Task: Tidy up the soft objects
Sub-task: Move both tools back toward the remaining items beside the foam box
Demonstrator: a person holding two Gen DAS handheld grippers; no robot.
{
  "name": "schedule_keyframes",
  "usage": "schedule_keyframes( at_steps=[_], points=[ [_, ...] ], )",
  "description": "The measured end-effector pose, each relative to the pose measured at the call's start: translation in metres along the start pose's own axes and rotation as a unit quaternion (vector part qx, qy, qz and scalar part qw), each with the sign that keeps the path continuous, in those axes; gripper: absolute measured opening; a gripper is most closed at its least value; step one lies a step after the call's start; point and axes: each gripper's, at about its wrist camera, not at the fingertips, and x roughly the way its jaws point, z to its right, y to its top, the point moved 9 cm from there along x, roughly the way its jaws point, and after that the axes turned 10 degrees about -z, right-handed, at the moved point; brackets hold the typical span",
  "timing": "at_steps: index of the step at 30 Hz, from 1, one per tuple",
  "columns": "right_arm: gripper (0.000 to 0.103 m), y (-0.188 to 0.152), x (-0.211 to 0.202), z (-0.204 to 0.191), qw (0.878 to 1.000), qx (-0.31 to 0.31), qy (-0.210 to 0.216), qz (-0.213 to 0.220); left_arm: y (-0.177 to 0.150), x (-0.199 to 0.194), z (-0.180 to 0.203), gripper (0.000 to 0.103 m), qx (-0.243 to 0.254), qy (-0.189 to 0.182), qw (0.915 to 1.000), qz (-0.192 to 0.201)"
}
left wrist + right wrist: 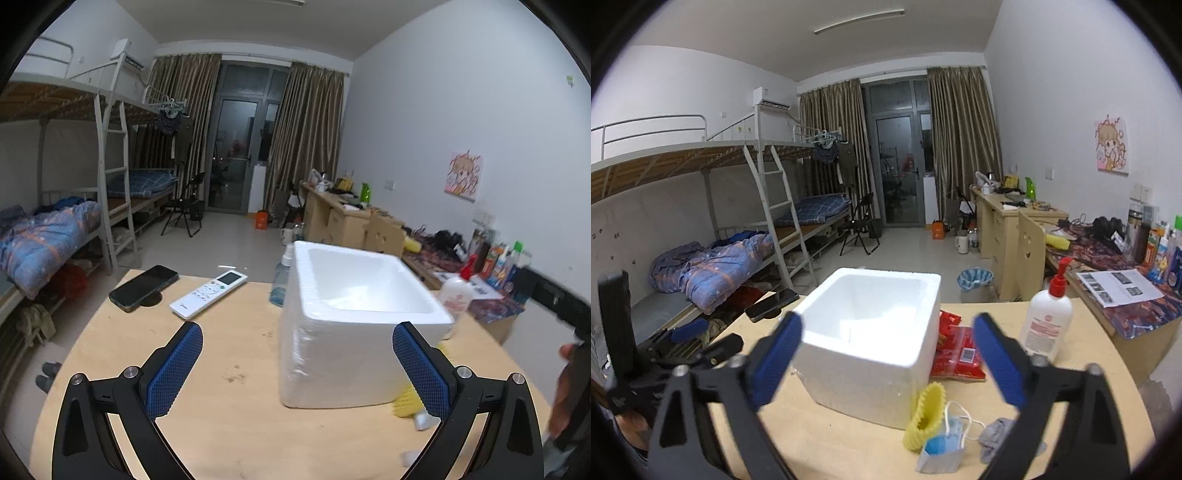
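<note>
Foam box (871, 332) on wooden table (229, 354), soft items beside it.
Left gripper (297, 365) and right gripper (886, 354) both gape wide, holding nothing.

Each hand-held gripper (297, 362) has black arms, blue textured pads, silver screws.

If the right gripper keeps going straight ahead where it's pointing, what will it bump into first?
Most likely the white foam box. The right gripper has open, empty jaws, and the box sits right between and ahead of them on the table. Depth is hard to judge through the fisheye.
</note>
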Motion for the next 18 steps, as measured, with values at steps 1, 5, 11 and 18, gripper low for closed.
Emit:
schedule_keyframes(
  at_steps=[1, 5, 11, 18],
  points=[
    [0.103, -0.001, -0.004, 0.0, 1.0, -0.001, -0.002, 0.004, -0.001, -0.008, 0.004, 0.103, -0.003, -0.004, 1.0, 0.007],
    [0.103, -0.014, -0.022, 0.003, 1.0, -0.012, -0.007, 0.02, -0.01, -0.029, 0.012, 0.103, -0.001, -0.005, 0.9996, 0.028],
    [0.103, -0.039, -0.035, 0.015, 0.999, -0.008, -0.02, 0.034, -0.03, -0.042, 0.024, 0.103, 0.005, -0.015, 0.9993, 0.035],
    [0.103, -0.068, -0.044, 0.024, 0.999, 0.005, -0.017, 0.042, -0.061, -0.042, 0.041, 0.103, 0.028, -0.018, 0.9989, 0.031]
  ],
)
